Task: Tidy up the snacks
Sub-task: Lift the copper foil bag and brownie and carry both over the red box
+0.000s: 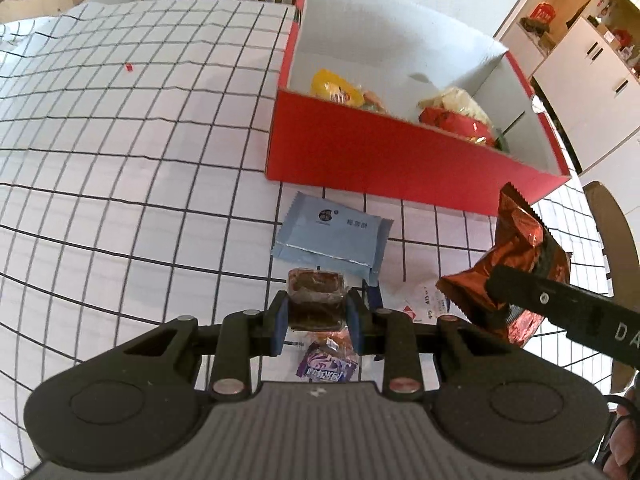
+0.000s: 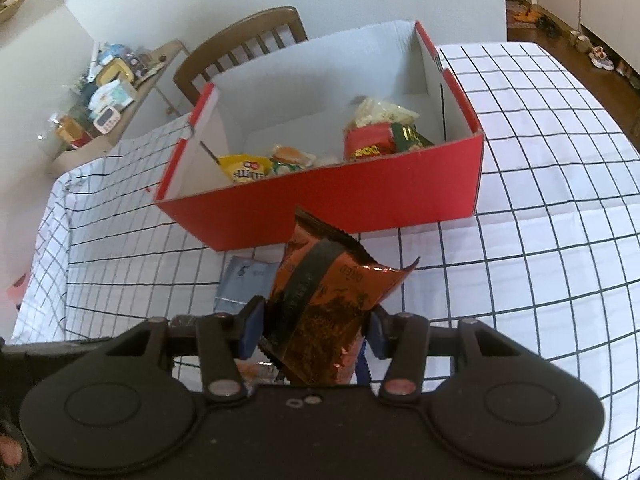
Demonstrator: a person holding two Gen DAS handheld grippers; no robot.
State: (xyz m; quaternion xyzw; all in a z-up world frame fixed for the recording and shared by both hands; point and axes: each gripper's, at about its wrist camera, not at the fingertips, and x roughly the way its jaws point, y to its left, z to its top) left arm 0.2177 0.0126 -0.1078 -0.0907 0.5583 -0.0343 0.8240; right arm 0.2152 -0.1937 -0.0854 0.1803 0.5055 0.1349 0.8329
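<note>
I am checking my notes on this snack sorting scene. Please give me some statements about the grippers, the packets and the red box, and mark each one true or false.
1. The left gripper is shut on a brown snack in clear wrap. True.
2. The right gripper is open and holds nothing. False: it is shut on a copper-orange foil packet.
3. The red box is empty. False: several packets lie in it, among them a yellow packet.
4. A pale blue packet lies on the checked tablecloth in front of the box. True.
5. A purple wrapper lies inside the box. False: it lies on the cloth under the left gripper.
</note>
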